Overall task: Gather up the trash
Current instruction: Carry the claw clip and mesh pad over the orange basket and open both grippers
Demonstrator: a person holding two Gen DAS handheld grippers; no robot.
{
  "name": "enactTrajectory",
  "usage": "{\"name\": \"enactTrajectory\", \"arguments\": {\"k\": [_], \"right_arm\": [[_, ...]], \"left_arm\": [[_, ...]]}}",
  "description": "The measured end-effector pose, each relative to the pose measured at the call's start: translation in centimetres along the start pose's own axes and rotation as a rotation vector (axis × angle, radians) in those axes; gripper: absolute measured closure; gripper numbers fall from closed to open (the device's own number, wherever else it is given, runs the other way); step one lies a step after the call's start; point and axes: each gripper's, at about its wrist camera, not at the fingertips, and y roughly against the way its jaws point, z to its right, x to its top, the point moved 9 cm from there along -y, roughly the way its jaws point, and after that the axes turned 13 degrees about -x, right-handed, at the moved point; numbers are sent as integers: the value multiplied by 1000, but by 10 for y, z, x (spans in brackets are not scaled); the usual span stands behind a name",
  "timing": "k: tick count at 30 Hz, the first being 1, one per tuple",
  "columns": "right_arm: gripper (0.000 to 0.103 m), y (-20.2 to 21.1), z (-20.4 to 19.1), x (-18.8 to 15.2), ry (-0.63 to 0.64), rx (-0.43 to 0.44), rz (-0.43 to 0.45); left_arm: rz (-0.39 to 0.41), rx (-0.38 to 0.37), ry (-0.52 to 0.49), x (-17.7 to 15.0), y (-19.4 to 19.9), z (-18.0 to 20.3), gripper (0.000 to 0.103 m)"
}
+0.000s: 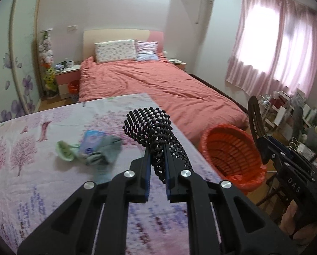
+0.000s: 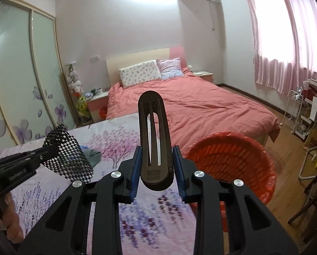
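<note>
Left gripper (image 1: 157, 165), centre frame: clenched on mesh (image 1: 156, 131). Right gripper (image 2: 156, 165): clamped clip (image 2: 154, 140), both likely bound for bin (image 2: 233, 161), lower right.

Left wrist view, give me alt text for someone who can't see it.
The left gripper is shut on a black mesh sleeve above a floral tablecloth, where crumpled green and blue wrappers lie. To the right stands an orange-lined woven bin, with the right gripper holding a black plastic clip beside it and a pink bed behind.
</note>
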Motion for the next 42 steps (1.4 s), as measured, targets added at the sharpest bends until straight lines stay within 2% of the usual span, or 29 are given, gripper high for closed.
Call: {"name": "enactTrajectory", "arguments": {"k": [12, 18, 22, 27, 29, 31, 33, 37, 42], "right_arm": [[73, -19, 71, 9, -128, -85, 33], [73, -45, 106, 5, -227, -85, -3], [73, -67, 124, -2, -286, -83, -41], [73, -91, 142, -12, -336, -85, -86], [73, -103, 143, -17, -339, -81, -117], [72, -110, 143, -24, -336, -80, -149], [60, -114, 141, -30, -323, -93, -169], [58, -106, 138, -40, -293, -132, -177], [58, -97, 134, -35, -250, -172, -168]], "left_arm": [[-41, -158, -73, 3, -71, 85, 91], [-85, -222, -113, 0, -122, 126, 91], [-121, -236, -132, -3, -159, 142, 91], [-184, -221, -124, -13, -202, 145, 87], [-222, -203, -118, -20, -219, 140, 71], [-246, -173, -105, -27, -229, 131, 62], [-254, -149, -95, -30, -231, 120, 60], [-250, -79, -89, -34, -223, 94, 56], [-218, -21, -84, -29, -195, 62, 50]]}}
